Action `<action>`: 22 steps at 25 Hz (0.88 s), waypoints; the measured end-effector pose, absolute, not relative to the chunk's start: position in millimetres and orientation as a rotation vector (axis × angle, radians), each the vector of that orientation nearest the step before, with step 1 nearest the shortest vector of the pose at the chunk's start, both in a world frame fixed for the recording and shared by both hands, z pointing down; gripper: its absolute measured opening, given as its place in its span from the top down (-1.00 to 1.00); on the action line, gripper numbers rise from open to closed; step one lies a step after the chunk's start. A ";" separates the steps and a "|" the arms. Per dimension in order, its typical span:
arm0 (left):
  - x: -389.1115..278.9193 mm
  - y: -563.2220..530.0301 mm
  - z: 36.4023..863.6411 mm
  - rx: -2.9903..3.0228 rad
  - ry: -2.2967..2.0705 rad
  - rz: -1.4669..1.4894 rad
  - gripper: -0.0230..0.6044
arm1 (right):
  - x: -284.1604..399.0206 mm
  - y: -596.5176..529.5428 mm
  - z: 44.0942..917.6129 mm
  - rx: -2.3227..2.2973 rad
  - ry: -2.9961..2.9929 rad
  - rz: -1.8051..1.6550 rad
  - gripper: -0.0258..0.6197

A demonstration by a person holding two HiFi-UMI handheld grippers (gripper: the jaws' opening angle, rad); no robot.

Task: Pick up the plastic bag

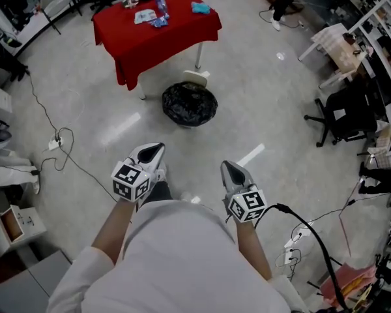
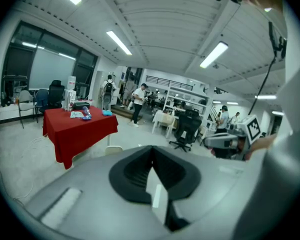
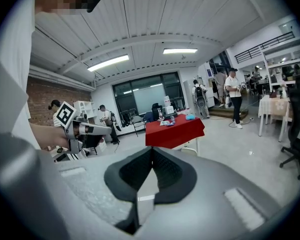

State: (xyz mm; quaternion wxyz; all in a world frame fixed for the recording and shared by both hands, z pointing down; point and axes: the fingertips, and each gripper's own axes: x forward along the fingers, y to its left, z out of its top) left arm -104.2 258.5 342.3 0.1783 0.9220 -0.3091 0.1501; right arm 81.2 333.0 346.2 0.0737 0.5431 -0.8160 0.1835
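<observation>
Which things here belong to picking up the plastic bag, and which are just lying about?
Job: black plastic bag on the floor; left gripper and right gripper, both shut and empty.
Lying about: red table, office chair, power strip.

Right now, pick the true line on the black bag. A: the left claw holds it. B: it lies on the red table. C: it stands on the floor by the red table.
C: the black bag stands round and open on the floor, just in front of the table.
</observation>
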 end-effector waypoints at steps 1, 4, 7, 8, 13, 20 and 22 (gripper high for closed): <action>-105.4 250.8 343.3 2.611 -0.865 0.428 0.92 | 79.8 326.3 346.9 1.639 -2.443 0.555 0.92; -110.2 224.8 346.0 2.619 -0.844 0.450 0.92 | 74.1 303.4 347.4 1.662 -2.427 0.564 0.92; -117.0 197.4 347.6 2.630 -0.830 0.469 0.92 | 66.7 278.1 348.4 1.678 -2.415 0.566 0.92; -119.3 189.0 348.4 2.634 -0.826 0.473 0.92 | 64.4 270.1 349.3 1.682 -2.410 0.567 0.92; -130.1 150.7 351.5 2.646 -0.801 0.492 0.92 | 53.5 233.6 352.8 1.691 -2.385 0.579 0.92; -149.7 101.6 361.2 2.659 -0.734 0.541 0.92 | 33.7 190.9 361.8 1.704 -2.339 0.605 0.92; -155.3 87.8 363.4 2.669 -0.713 0.554 0.92 | 30.7 178.1 363.3 1.724 -2.320 0.608 0.92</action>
